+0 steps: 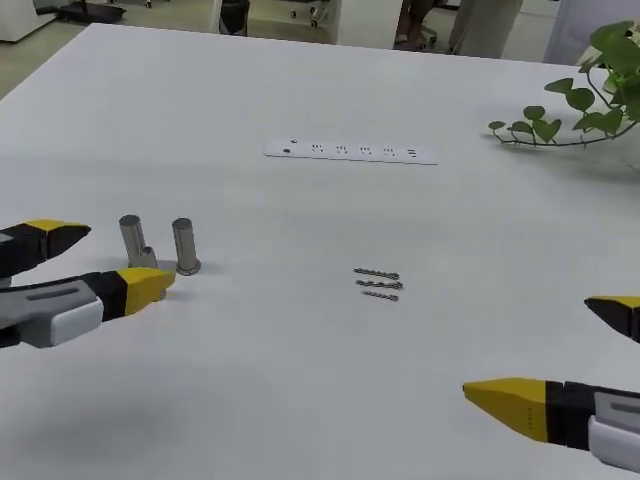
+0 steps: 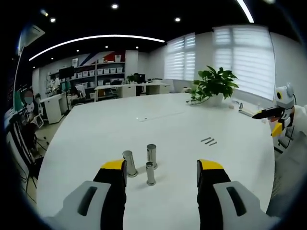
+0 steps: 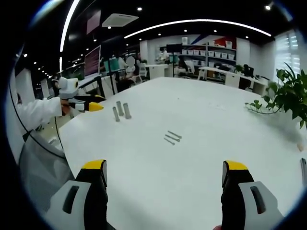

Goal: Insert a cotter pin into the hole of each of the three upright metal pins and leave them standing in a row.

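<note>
Left tool [image 2: 162, 168], jaws wide and empty, was held facing the three upright metal pins [image 1: 155, 248], set near-left of the power strip [image 1: 350, 151], presumably to steady one. Right tool [image 3: 165, 167], equally wide, was aimed at the cotter pins [image 1: 378, 284], laid nearside of that strip.

Open-plan office: desks [image 2: 128, 89], shelves [image 2: 93, 76] w/ storage boxes [image 2: 109, 71], window blinds [image 2: 184, 57].

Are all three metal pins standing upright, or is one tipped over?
All upright: the three metal pins stand on their bases on the table, ahead of the open left gripper.
</note>
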Demonstrator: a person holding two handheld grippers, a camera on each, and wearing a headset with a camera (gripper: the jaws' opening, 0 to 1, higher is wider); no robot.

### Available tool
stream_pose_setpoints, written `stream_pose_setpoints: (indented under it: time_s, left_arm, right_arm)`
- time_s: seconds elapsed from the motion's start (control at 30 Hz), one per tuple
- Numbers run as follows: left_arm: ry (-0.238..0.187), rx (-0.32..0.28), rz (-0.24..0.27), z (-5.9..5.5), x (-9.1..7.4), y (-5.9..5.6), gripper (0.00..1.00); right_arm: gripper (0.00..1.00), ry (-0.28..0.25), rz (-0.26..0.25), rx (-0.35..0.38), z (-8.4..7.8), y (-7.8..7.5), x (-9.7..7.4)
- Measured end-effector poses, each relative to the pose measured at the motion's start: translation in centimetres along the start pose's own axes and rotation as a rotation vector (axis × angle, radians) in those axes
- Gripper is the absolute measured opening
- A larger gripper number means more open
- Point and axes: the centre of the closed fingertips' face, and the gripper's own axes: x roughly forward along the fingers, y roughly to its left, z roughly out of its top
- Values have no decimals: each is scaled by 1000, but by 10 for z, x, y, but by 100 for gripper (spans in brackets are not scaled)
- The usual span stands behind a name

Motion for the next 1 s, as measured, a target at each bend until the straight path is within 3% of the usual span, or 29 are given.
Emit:
stream_pose_setpoints:
  time_s: [0.1, 0.23, 0.43, 0.77, 1.0]
  left_arm:
    - [1, -31, 8, -2, 5, 6, 51]
    - [10, -27, 19, -5, 11, 12, 40]
    - [52, -23, 11, -16, 21, 15, 38]
    - [81, -43, 13, -29, 40, 16, 29]
    - [106, -43, 19, -41, 51, 19, 26]
  right_arm:
    - [98, 12, 2, -1, -3, 0, 0]
    - [98, 17, 3, 0, -4, 1, -1]
    - [98, 21, -10, 4, -5, -4, -3]
    - [98, 40, -18, 16, -12, -7, -4]
    - [98, 55, 8, 9, -15, -2, -3]
